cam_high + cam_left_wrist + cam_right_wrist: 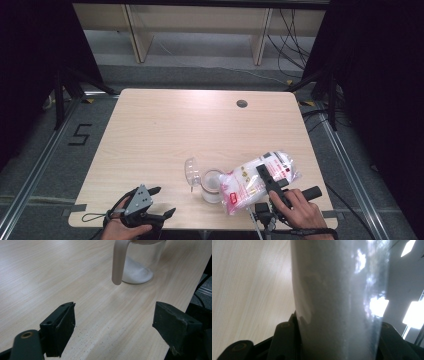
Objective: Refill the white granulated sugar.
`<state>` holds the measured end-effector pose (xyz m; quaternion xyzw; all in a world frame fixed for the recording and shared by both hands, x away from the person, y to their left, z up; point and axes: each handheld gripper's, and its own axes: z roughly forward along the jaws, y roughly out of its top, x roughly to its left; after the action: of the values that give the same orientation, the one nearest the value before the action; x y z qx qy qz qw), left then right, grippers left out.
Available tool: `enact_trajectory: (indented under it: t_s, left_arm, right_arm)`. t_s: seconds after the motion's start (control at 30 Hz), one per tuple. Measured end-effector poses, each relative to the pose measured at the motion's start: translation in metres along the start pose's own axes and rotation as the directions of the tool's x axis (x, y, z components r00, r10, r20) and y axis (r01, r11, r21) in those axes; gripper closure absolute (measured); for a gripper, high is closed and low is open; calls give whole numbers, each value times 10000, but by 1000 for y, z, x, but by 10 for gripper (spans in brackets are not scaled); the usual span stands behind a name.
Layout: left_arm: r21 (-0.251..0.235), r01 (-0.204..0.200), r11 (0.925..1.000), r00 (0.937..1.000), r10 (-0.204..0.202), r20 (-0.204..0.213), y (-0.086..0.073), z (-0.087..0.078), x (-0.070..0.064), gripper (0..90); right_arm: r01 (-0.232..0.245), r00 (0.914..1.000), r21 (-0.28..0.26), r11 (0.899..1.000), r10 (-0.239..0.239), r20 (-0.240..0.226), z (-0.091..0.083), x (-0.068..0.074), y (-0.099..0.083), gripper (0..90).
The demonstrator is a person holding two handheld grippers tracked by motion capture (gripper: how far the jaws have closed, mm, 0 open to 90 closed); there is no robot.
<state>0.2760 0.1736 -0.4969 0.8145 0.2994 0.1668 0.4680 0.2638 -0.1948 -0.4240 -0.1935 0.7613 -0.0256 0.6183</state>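
Pale wood table (150, 140) — clear jar (212, 186) stands on it

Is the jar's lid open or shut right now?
Open. The jar stands upright with its clear lid swung back to the left, some white powder inside, and the bag tilted over its mouth.

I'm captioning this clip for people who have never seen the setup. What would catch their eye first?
First, the clear bag of white powder with red print, tilted toward the open jar near the table's front right edge and gripped by the right tongs. The jar already holds a white heap, its hinged lid flipped up. The left tongs rest open at the front left.
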Motion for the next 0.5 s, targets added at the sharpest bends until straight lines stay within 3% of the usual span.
enact_trajectory:
  t_s: [0.03, 0.07, 0.1, 0.13, 0.2, 0.27, 0.37, 0.4, 0.43, 0.47, 0.5]
  left_arm:
    - [254, -56, 9997, 9999, 59, -99, 0, -1, 1, 178]
    - [256, -72, 9996, 9999, 74, -102, 0, -1, 1, 178]
    - [260, -130, 9996, 9999, 133, -106, 0, -2, 1, 178]
    - [89, 51, 9999, 10000, -51, -43, 0, -1, 0, 178]
    - [27, -60, 10000, 10000, 60, -28, 1, -1, 0, 178]
    - [55, 159, 9999, 9999, -159, -28, 0, 0, -2, 178]
    - [93, 77, 9999, 10000, -77, -44, 0, -1, -1, 178]
    - [128, 99, 9999, 9999, -98, -76, 0, -1, -1, 177]
    - [92, 123, 9999, 9999, -122, -28, 0, 0, -1, 177]
    - [40, 144, 9999, 9999, -144, -16, 0, 0, -1, 178]
    - [75, 148, 9999, 9999, -148, -7, 0, 0, -1, 177]
  right_arm:
    - [-429, 9991, 25, 9991, 429, -27, -1, 3, 0, 566]
    - [25, 10000, 45, 10000, -25, -6, -1, 0, 1, 566]
    - [91, 10000, -120, 9999, -91, 27, -1, 0, 2, 566]
    - [60, 10000, -91, 9999, -60, -7, -1, 0, 3, 567]
    - [157, 9999, -275, 9995, -156, 33, 1, -1, 5, 567]
    - [-195, 9998, -123, 9997, 195, -46, 1, 1, 4, 567]
    - [189, 9998, -224, 9996, -187, 70, 2, -3, 3, 568]
    - [-480, 9988, 87, 9988, 481, -76, 0, 3, 2, 568]
    - [-74, 10000, -36, 10000, 74, -62, 1, 0, 2, 568]
    - [-365, 9993, -74, 9993, 364, -39, 1, 1, 2, 568]
    - [-333, 9994, -67, 9994, 333, -14, 1, 1, 2, 569]
